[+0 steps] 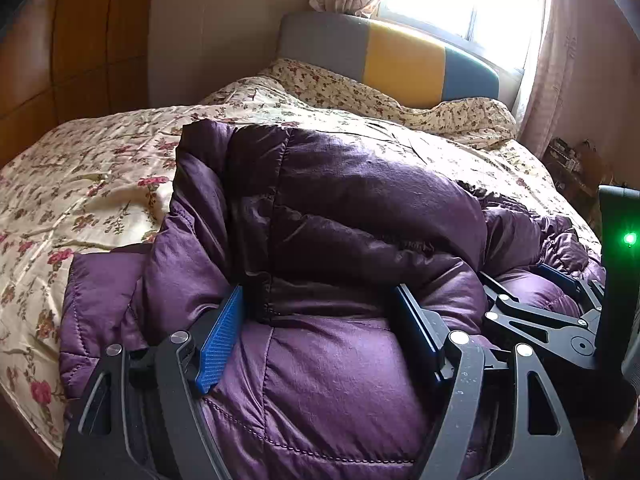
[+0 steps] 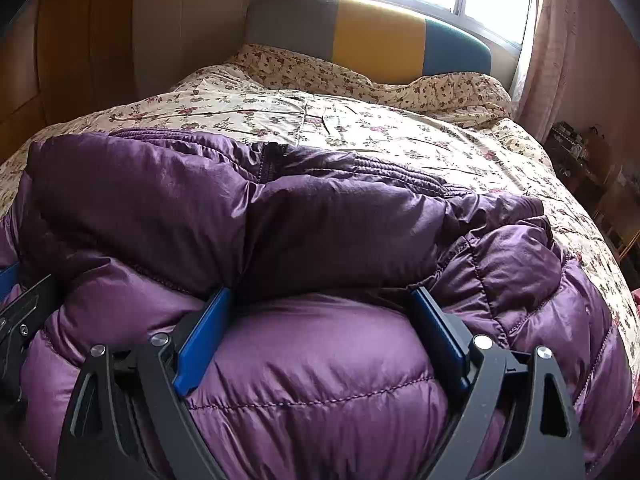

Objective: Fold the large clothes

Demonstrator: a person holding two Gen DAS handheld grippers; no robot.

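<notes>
A purple quilted down jacket [image 1: 340, 208] lies bunched on the bed, a folded part resting over its lower body; it fills the right wrist view too [image 2: 280, 208]. My left gripper [image 1: 320, 304] has its jaws wide apart, pressed down into the puffy fabric, which bulges between the blue pads [image 1: 222, 340]. My right gripper [image 2: 320, 308] stands the same way, jaws wide, fabric bulging between its pads [image 2: 202, 340]. The right gripper's fingers also show at the right edge of the left wrist view [image 1: 536, 316]. Neither pinches a fold.
The bed carries a cream floral quilt [image 1: 100, 176], shown also in the right wrist view [image 2: 360, 120]. A grey, yellow and blue headboard [image 1: 400, 60] stands under a bright window. Wooden wardrobe [image 1: 60, 40] at left. Cluttered shelf [image 2: 580, 152] beside the bed at right.
</notes>
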